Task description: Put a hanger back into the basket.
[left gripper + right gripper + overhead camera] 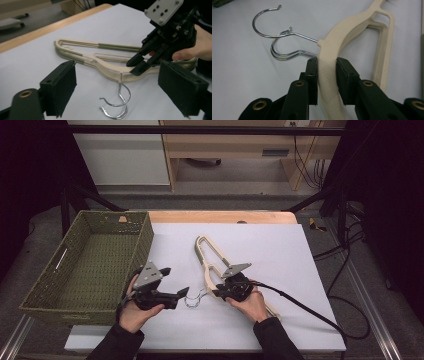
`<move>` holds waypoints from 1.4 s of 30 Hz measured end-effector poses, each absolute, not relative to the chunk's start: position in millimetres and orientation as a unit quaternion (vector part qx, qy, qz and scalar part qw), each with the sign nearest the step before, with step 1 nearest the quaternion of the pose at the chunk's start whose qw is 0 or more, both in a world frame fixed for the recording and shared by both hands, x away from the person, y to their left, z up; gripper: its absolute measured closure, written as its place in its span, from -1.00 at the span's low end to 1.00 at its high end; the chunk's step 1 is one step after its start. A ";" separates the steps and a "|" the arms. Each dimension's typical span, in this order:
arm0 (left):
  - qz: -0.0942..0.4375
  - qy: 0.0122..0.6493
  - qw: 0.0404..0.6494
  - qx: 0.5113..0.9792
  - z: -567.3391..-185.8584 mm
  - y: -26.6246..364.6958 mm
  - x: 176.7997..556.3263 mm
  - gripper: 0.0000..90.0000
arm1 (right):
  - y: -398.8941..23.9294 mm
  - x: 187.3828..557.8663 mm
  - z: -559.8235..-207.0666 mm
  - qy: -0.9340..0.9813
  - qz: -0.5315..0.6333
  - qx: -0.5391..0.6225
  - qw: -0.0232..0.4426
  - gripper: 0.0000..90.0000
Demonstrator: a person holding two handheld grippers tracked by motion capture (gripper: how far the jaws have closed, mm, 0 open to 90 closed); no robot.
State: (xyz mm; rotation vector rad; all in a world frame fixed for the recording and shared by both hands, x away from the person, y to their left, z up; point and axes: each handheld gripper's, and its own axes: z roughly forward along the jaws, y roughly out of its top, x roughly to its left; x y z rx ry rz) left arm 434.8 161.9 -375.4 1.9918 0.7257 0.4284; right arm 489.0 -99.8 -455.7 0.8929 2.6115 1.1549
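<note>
Cream plastic hangers (pixel 206 260) with chrome hooks (pixel 192 300) lie stacked on the white sheet (pixel 280 255). My right gripper (pixel 216 293) is shut on the top hanger (pixel 344 32) close to its neck, with a pad pressed on each side of the cream bar. That hanger's hook (pixel 264 25) stands apart from the hooks beneath it. My left gripper (pixel 182 292) is open just left of the hooks, its wide jaws pointing at them. In the left gripper view the hooks (pixel 120 102) lie between and beyond its pads (pixel 62 85), untouched, and the right gripper (pixel 136 66) grips the hanger (pixel 100 63).
A green woven basket (pixel 145 240) stands at the table's left, close behind my left hand. The wooden table edge (pixel 220 216) runs along the back. A black cable (pixel 300 306) trails from the right gripper across the sheet to the right.
</note>
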 end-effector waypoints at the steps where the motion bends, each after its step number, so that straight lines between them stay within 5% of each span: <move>1: 0.169 0.294 0.464 0.818 -378.0 155.9 438.4 -0.60 | -100.1 488.5 -454.9 0.871 0.385 0.298 0.075 0.61; 15: 0.092 0.297 0.362 0.879 -423.9 106.9 486.1 0.28 | -101.7 487.8 -452.6 0.871 0.385 0.296 0.076 0.61; 34: 0.091 0.264 0.325 0.903 -434.7 93.0 489.2 0.92 | -101.6 486.5 -452.7 0.874 0.381 0.290 0.079 0.61; 42: 0.103 0.260 0.320 0.905 -433.6 91.8 487.8 0.96 | -101.2 486.0 -453.6 0.875 0.382 0.285 0.080 0.61</move>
